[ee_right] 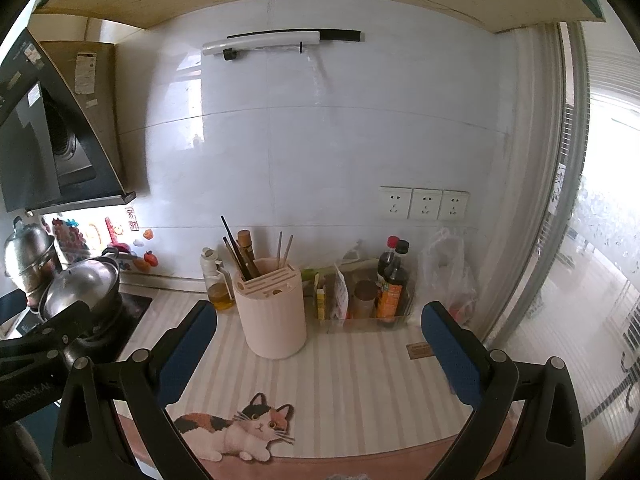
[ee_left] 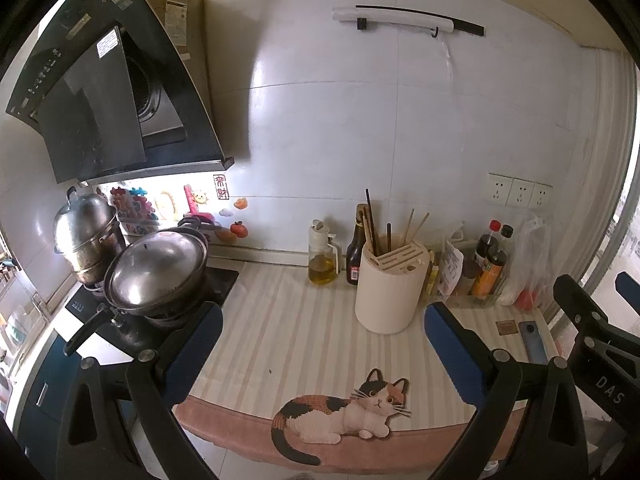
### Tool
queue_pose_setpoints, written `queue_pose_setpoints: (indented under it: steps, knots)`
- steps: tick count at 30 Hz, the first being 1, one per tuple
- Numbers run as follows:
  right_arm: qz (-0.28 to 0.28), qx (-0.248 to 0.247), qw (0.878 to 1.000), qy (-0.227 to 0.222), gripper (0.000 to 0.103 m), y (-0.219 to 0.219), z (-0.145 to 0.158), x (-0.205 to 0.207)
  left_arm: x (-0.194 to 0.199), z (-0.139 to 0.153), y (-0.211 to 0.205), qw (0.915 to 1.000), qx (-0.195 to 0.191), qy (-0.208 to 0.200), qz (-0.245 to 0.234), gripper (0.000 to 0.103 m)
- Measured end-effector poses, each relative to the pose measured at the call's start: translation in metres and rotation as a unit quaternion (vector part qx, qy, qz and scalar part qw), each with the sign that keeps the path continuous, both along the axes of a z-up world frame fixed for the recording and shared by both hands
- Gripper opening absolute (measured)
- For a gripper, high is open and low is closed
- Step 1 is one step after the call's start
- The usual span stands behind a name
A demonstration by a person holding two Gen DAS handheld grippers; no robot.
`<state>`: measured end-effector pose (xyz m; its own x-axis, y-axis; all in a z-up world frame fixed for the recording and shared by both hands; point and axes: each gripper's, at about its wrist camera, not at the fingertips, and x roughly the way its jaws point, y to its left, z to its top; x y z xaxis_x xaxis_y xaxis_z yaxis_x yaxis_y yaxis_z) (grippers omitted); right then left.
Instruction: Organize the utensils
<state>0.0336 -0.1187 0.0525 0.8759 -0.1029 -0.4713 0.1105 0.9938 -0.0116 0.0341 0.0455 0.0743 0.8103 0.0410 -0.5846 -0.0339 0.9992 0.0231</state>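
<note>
A cream round utensil holder (ee_left: 387, 288) (ee_right: 272, 312) stands on the striped counter mat, with dark and pale chopsticks (ee_left: 374, 224) (ee_right: 240, 254) sticking up from its slots. My left gripper (ee_left: 323, 344) hovers open above the mat, short of the holder, with nothing between its blue pads. My right gripper (ee_right: 320, 346) is open too, empty, with the holder just beyond its left finger. The right gripper's black frame (ee_left: 592, 332) shows at the right edge of the left wrist view. The left gripper's frame (ee_right: 44, 344) shows at the left of the right wrist view.
An oil bottle (ee_left: 321, 258) and a dark sauce bottle (ee_left: 355, 254) stand left of the holder. A clear tray of condiment bottles (ee_right: 384, 292) and a plastic bag (ee_right: 450, 276) sit on the right. Lidded pots (ee_left: 156, 268) occupy the stove at left. A phone (ee_left: 534, 340) lies on the mat.
</note>
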Motion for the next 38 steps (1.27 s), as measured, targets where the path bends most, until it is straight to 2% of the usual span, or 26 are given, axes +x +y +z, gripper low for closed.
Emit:
queue_pose_setpoints:
  steps: [28, 38]
  knots:
    - [-0.008, -0.002, 1.000, 0.003, 0.103, 0.000, -0.005, 0.012, 0.005, -0.001, 0.001, 1.0000, -0.003, 0.002, -0.002, 0.103]
    - [-0.006, -0.001, 1.000, 0.004, 0.103, -0.001, -0.005, 0.013, 0.019, -0.008, 0.001, 0.9999, -0.008, 0.006, 0.002, 0.103]
